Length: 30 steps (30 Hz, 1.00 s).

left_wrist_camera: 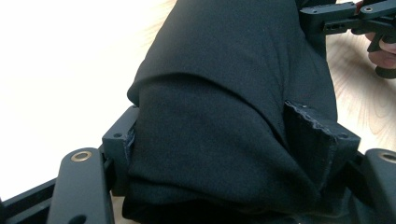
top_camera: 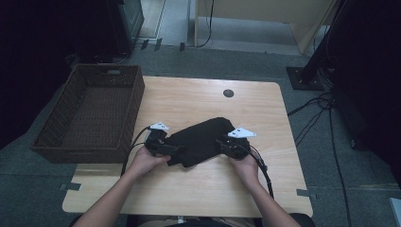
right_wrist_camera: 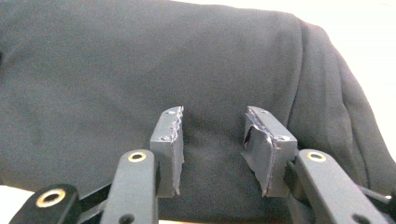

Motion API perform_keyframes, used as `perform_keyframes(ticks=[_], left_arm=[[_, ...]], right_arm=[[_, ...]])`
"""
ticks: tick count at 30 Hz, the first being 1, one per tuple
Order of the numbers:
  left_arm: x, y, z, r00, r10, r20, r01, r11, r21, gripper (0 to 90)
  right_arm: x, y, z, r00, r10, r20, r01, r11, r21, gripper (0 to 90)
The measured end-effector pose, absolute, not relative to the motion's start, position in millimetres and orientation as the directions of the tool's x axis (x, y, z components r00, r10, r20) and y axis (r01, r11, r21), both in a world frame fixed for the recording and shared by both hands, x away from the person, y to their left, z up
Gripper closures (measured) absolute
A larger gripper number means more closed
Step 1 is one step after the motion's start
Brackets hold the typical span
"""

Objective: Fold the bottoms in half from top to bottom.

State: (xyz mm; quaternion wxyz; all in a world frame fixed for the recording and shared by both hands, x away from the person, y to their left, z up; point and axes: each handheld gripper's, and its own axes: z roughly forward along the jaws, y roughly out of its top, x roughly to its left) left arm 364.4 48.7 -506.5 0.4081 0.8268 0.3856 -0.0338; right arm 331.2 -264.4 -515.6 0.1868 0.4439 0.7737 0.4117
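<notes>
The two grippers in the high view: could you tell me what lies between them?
In the high view, the folded black cloth spans the table between the left gripper and right gripper.

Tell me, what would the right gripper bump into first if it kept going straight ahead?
Probably the black cloth. The right gripper points its parted jaws straight at the folded fabric, which looks very close in its own view, though whether they already touch it is hard to tell.

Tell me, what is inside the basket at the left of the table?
The basket looks empty: the high view shows its bare woven floor. The strip just behind its near wall is covered, so that part cannot be checked.
</notes>
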Motion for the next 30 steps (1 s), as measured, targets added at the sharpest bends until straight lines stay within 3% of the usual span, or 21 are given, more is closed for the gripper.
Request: perform_keyframes(ticks=[12, 19, 22, 24, 30], left_arm=[[350, 41, -502, 0.709, 0.590, -0.387, 0.668, -0.385, 0.637, 25.8], [358, 54, -473, 0.720, 0.597, -0.355, 0.629, -0.343, 0.698, 26.9], [365, 58, -466, 0.714, 0.597, -0.367, 0.628, -0.314, 0.712, 37.0], [367, 57, -466, 0.720, 0.589, -0.367, 0.628, -0.326, 0.707, 48.6], [364, 51, -472, 0.737, 0.586, -0.337, 0.617, -0.380, 0.689, 59.2]], right_arm=[[311, -280, -512, -0.554, 0.827, 0.096, 0.532, 0.263, 0.805, 57.3], [314, -292, -493, -0.513, 0.850, 0.119, 0.499, 0.183, 0.847, 65.0], [320, -292, -489, -0.496, 0.856, 0.145, 0.523, 0.161, 0.837, 70.5], [323, -288, -489, -0.498, 0.854, 0.146, 0.531, 0.168, 0.830, 70.6], [329, -276, -496, -0.506, 0.856, 0.106, 0.527, 0.210, 0.824, 73.3]])
